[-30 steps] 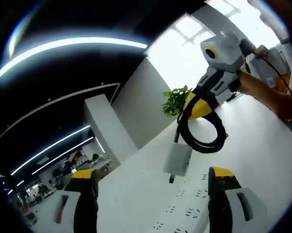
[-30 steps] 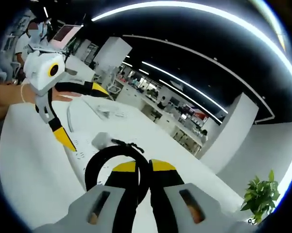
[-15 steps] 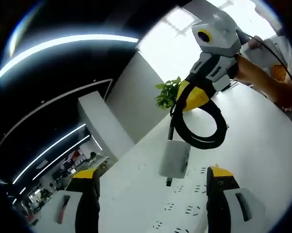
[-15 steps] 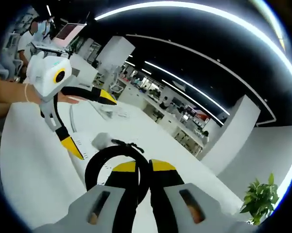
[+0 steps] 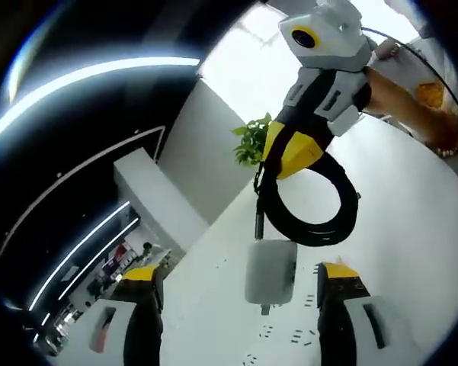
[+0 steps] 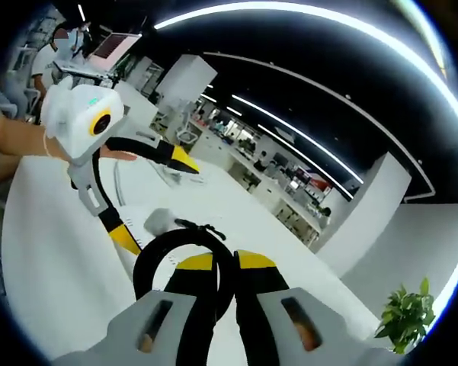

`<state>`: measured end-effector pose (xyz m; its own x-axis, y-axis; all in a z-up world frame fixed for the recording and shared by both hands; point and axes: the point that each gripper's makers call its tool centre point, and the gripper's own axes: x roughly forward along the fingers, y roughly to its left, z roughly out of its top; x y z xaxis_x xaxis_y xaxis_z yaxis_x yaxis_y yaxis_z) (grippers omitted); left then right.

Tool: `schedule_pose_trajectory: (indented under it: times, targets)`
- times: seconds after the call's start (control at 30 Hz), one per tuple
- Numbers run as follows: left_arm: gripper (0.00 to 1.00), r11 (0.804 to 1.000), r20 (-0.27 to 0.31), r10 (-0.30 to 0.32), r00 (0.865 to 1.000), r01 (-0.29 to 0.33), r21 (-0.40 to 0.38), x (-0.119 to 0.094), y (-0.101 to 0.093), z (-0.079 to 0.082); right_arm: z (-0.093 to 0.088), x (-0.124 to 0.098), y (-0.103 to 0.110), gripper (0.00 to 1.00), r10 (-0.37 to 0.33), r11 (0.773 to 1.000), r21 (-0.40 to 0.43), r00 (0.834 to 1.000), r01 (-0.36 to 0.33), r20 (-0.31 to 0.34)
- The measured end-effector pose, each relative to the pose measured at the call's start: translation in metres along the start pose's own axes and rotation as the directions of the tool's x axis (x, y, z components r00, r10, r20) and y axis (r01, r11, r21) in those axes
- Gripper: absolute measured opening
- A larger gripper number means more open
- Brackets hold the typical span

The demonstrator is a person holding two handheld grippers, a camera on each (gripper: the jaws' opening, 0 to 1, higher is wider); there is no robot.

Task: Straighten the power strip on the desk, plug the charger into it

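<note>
The right hand-held gripper (image 6: 217,267) has its jaws closed together, pinching a black cable loop (image 6: 156,255). The left hand-held gripper (image 5: 232,286) is spread wide, jaws well apart, gripping nothing. A bare forearm (image 5: 400,91) holds the right one.

Power strip (image 5: 289,335) cut off by bottom edge; charger (image 6: 161,220) mostly hidden behind its cable coil (image 6: 184,255)
</note>
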<state>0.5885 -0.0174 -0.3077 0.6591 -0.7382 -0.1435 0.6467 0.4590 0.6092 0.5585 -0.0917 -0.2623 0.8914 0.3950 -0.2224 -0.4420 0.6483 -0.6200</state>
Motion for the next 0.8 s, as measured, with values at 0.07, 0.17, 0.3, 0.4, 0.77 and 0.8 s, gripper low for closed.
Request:
schedule_pose_trajectory:
  times: [0.07, 0.17, 0.3, 0.4, 0.77, 0.8]
  targets:
    - [0.81, 1.0, -0.004, -0.003, 1.0, 0.003, 0.01, 0.001, -0.002, 0.0, 0.001, 0.0, 0.0, 0.06, 0.001, 1.0, -0.002, 1.0, -0.001, 0.001]
    - [0.76, 1.0, -0.012, -0.006, 1.0, 0.006, 0.018, 0.001, -0.004, -0.001, 0.001, -0.001, 0.001, 0.06, 0.001, 1.0, -0.006, 1.0, -0.001, -0.001]
    - [0.7, 1.0, -0.005, -0.009, 1.0, 0.009, 0.014, 0.002, -0.006, 0.002, 0.002, -0.003, 0.002, 0.06, 0.001, 1.0, -0.008, 1.0, -0.001, -0.001]
    - [0.66, 1.0, -0.006, -0.019, 1.0, 0.019, 0.013, 0.003, -0.01, 0.002, 0.003, -0.003, 0.002, 0.06, 0.002, 1.0, -0.008, 1.0, -0.002, 0.0]
    - [0.5, 0.999, -0.021, -0.035, 0.999, 0.036, 0.027, 0.005, -0.019, 0.001, 0.003, -0.003, 0.007, 0.06, 0.012, 1.0, -0.019, 1.0, -0.012, -0.005]
    - [0.48, 0.999, -0.022, -0.035, 0.999, 0.036, 0.028, 0.005, -0.02, 0.001, 0.003, -0.003, 0.007, 0.06, 0.011, 1.0, -0.019, 1.0, -0.011, -0.005]
